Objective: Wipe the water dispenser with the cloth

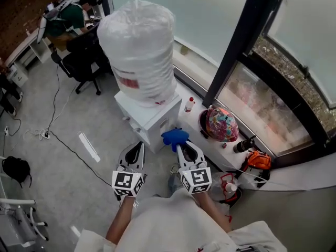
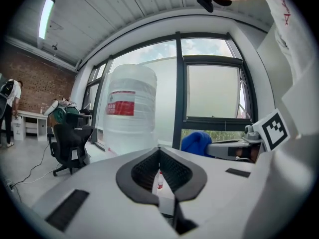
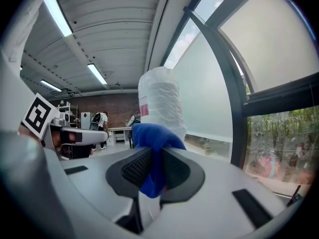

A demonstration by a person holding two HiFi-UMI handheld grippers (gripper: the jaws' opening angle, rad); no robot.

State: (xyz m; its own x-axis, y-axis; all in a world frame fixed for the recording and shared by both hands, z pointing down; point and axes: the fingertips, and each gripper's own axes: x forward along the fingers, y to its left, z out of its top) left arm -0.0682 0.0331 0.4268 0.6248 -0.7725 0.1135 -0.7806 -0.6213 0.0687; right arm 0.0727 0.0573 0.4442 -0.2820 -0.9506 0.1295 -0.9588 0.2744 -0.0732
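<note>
The water dispenser [image 1: 151, 117] is a white box on the floor by the window, carrying a big plastic-wrapped bottle [image 1: 139, 51] with a red label. My right gripper [image 1: 181, 145] is shut on a blue cloth [image 1: 175, 136], which hangs just off the dispenser's near right corner. In the right gripper view the cloth [image 3: 152, 138] bulges out between the jaws of that gripper [image 3: 154, 156], with the bottle [image 3: 160, 103] behind it. My left gripper [image 1: 138, 146] is shut and holds nothing, just in front of the dispenser. The left gripper view shows its jaws [image 2: 159, 153], the bottle [image 2: 130, 111] and the cloth [image 2: 197, 143].
A white window ledge [image 1: 210, 146] runs to the right, holding a small bottle [image 1: 189, 104], a colourful helmet [image 1: 222, 124] and an orange-black tool [image 1: 257, 164]. An office chair [image 1: 84, 62] and a seated person [image 1: 71, 17] are at the far left. Cables [image 1: 58, 135] cross the floor.
</note>
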